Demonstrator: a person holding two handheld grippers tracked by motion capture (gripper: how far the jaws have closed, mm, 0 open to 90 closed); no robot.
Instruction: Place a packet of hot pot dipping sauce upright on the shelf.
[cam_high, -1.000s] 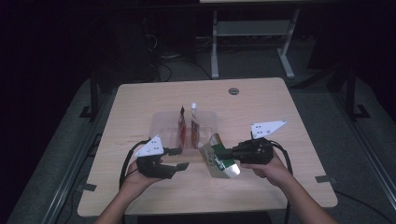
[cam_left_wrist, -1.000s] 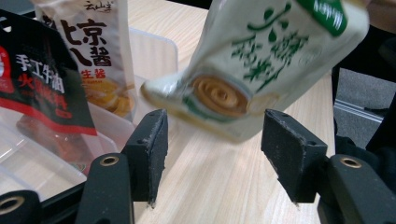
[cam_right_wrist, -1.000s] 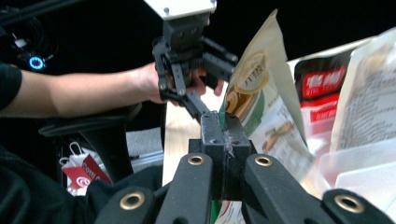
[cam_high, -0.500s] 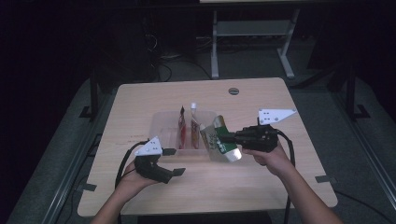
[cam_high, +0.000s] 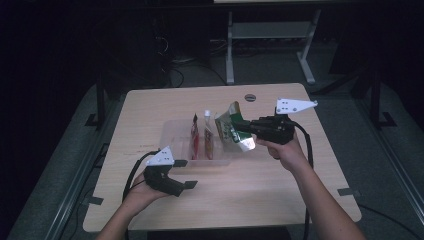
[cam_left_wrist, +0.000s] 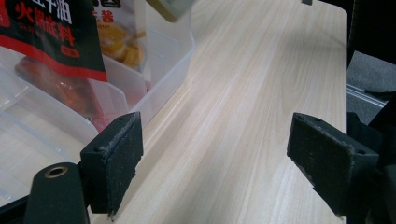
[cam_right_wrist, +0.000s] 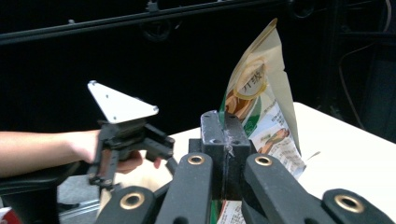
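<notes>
Right gripper (cam_high: 248, 131): jaws clamped on a green and cream printed foil pouch (cam_high: 231, 129), lifted above the right end of the clear plastic divided tray (cam_high: 172, 131) at mid-table. Left gripper (cam_high: 186, 173): jaws have just been opening, nothing between them, near left on the pale wooden table (cam_high: 300, 185). Red sachet (cam_high: 195, 141) upright in tray.

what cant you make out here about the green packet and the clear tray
- Green packet: its lower part sits behind the right gripper in the right gripper view; print too small in the high view.
- Clear tray: cut off by the left and top edges of the left gripper view.
- Red packet: its top is cut off there too.
</notes>
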